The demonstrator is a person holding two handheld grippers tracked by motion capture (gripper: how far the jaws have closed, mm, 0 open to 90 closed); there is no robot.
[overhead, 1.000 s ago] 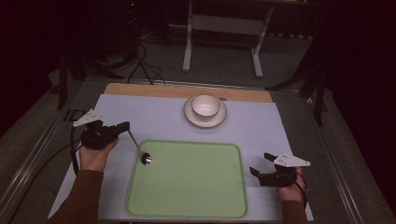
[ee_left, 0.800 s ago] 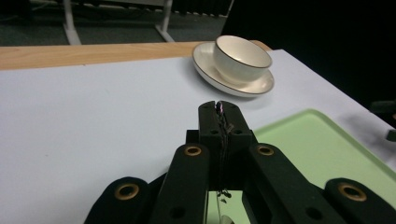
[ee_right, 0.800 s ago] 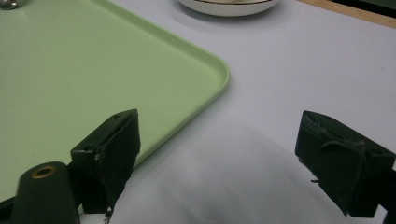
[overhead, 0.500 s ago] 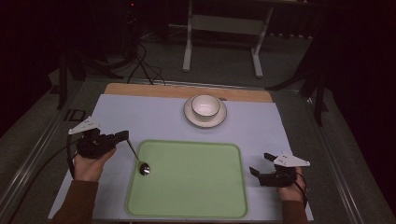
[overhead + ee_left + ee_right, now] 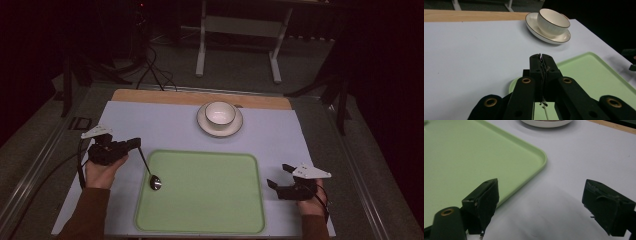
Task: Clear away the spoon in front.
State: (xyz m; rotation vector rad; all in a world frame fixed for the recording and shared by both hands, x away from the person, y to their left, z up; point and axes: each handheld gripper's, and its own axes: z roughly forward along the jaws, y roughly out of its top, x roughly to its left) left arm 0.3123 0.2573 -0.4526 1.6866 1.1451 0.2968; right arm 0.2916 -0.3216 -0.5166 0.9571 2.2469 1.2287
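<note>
A dim room surrounds the white-covered worktop (image 5: pixel 165 127), where a cup (image 5: pixel 220 113) on its saucer (image 5: pixel 202 121) sits at the far side. The left claw (image 5: pixel 134 143) is clamped on a spoon (image 5: pixel 148 169) by the handle's end; its long axis slants down and toward the person, bowl over the green tray (image 5: pixel 210 195) near its left edge. The right claw (image 5: pixel 276 178) hangs spread and empty beside the tray's right rim, well apart from the spoon.

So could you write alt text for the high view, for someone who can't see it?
Seen from above, a person's left tool grips a spoon by its handle, the bowl of the spoon lying at the left edge of a green tray. The right tool rests open beside the tray's right edge. Behind the tray, a cup sits on a saucer.
</note>
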